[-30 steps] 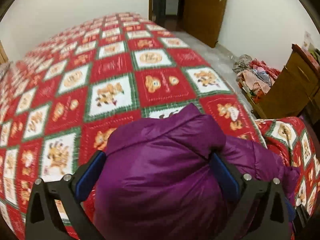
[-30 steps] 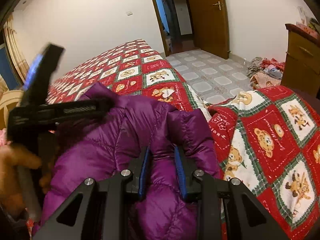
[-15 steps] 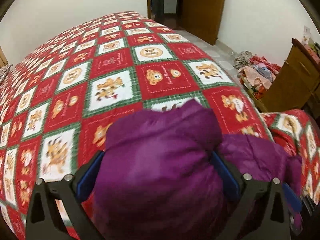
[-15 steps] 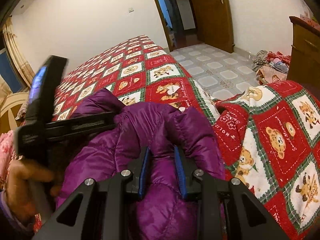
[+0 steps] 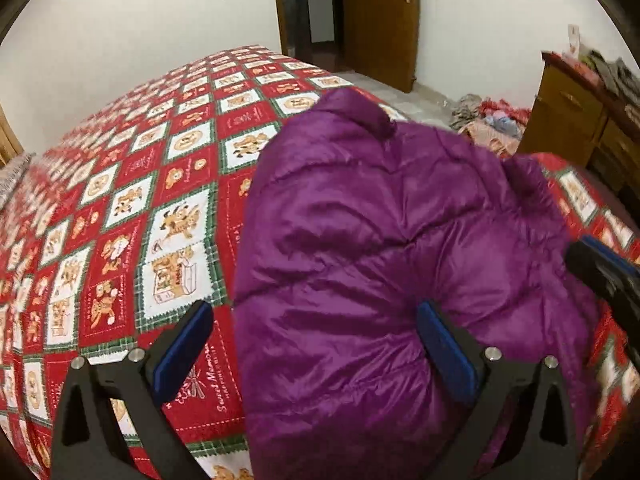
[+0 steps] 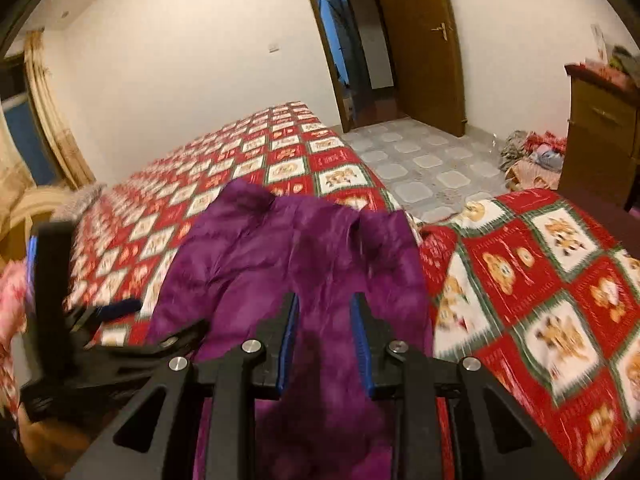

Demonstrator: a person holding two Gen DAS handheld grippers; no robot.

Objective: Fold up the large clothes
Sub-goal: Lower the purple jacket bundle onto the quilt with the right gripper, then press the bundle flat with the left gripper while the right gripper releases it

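A purple puffer jacket (image 5: 380, 248) lies bunched on the red teddy-bear quilt (image 5: 132, 200) near the bed's right edge. My left gripper (image 5: 316, 344) is wide open; its right finger presses into the jacket's near part, its left finger is over bare quilt. In the right wrist view the jacket (image 6: 296, 256) spreads ahead of my right gripper (image 6: 324, 340), whose blue pads are close together with a fold of jacket between them. The left gripper (image 6: 80, 332) shows at the left of that view. The right gripper's finger shows at the right edge of the left wrist view (image 5: 604, 272).
A tiled floor (image 6: 416, 160) lies past the bed's right side with a pile of clothes (image 6: 532, 156) on it. A wooden dresser (image 6: 600, 136) stands at right and an open wooden door (image 6: 424, 48) at the back. A curtain (image 6: 52, 112) hangs at left.
The left gripper has let go of the jacket and shifted left, so one finger is now over quilt. The jacket has been swung out and laid flatter. The right gripper keeps its hold.
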